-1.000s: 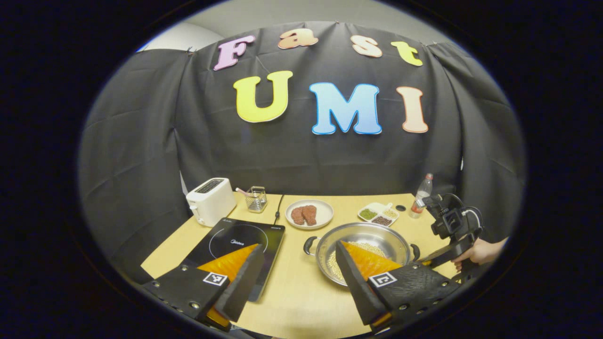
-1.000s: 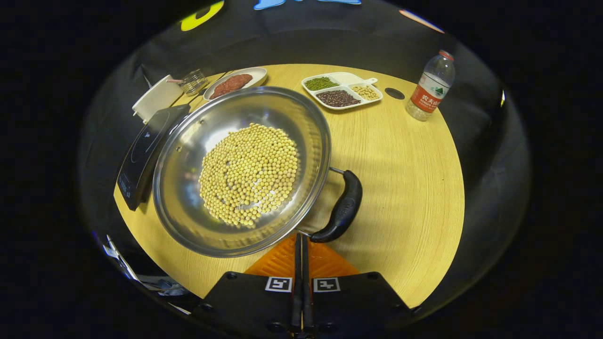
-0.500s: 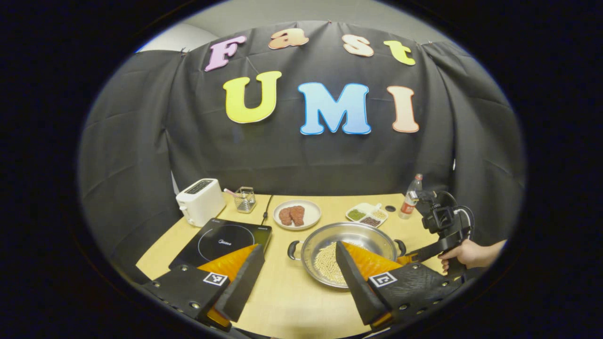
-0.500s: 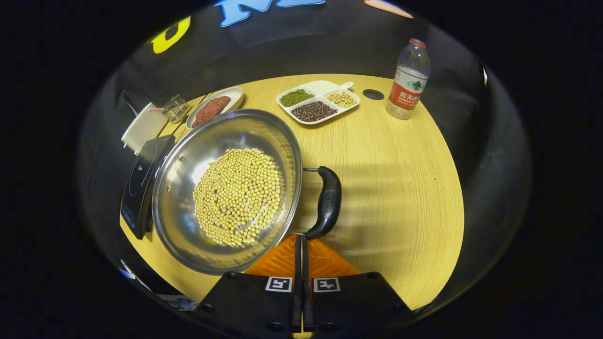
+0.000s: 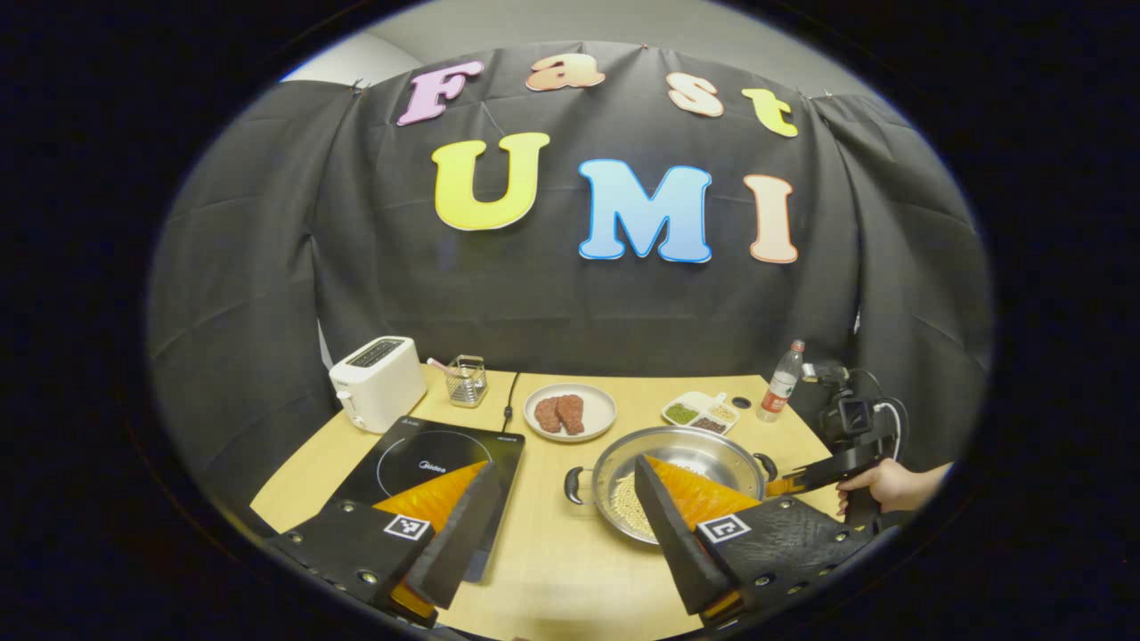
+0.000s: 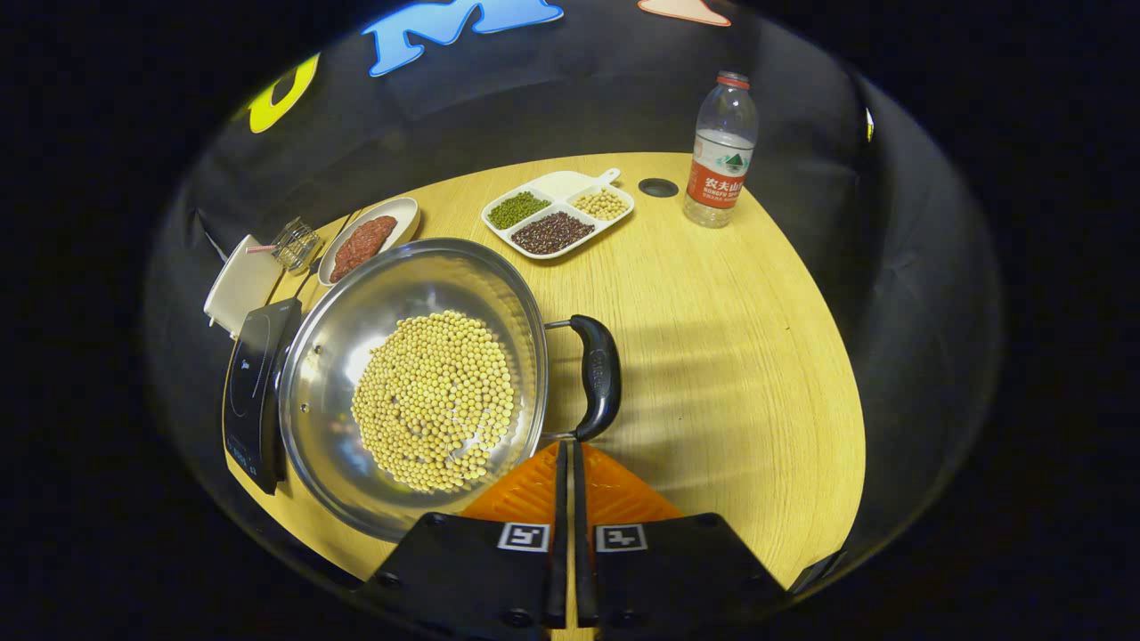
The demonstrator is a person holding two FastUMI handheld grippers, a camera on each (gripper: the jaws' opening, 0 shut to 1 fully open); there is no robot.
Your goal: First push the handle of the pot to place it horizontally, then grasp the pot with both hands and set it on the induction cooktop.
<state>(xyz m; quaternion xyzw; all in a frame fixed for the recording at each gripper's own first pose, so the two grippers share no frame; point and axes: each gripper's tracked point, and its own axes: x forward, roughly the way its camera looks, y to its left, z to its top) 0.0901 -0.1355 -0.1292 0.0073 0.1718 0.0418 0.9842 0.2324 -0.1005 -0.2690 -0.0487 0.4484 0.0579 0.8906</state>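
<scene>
2 tools | right tool (image 6: 567, 463) closed, tips by pot (image 6: 410, 383) handle (image 6: 598, 378)

- Illumination: even, overhead; table (image 6: 757, 356) brightly lit, cloth wall dim.
- Glare: bright patch on pot (image 6: 356, 329) inner wall.
- Shadows: soft bands beside the pot handle (image 6: 598, 374).
- Distortion: strong fisheye bending at edges.
- Focus: mostly sharp; the distant hand (image 5: 877, 485) possibly slightly soft.
</scene>
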